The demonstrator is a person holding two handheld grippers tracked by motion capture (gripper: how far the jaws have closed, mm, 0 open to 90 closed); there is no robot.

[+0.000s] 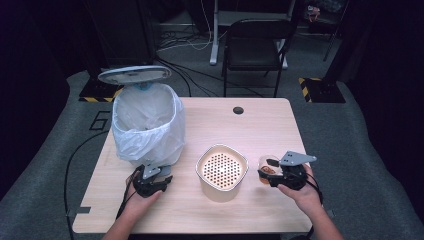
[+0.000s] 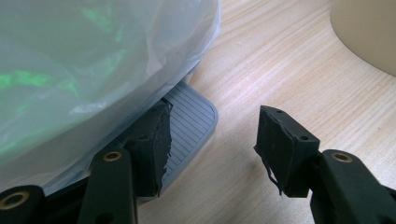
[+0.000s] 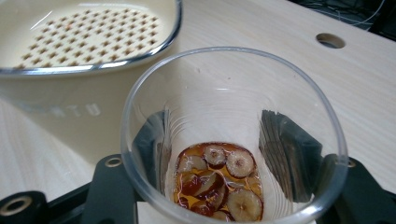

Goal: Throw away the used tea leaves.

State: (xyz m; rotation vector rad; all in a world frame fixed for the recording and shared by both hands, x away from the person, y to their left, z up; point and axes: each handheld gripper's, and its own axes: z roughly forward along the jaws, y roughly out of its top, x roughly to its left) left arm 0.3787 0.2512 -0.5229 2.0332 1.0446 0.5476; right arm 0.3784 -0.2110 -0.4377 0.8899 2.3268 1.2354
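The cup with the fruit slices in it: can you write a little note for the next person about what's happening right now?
Right gripper: shut on the clear cup, which holds red fruit slices in a little amber liquid, just right of the strainer bowl.
Left gripper: jaws stand apart with nothing between them, one jaw resting on the grey pedal of the lined bin, whose lid is up.
Done: cup picked up.
Left: probably tip the cup over the strainer bowl, then bin the slices.
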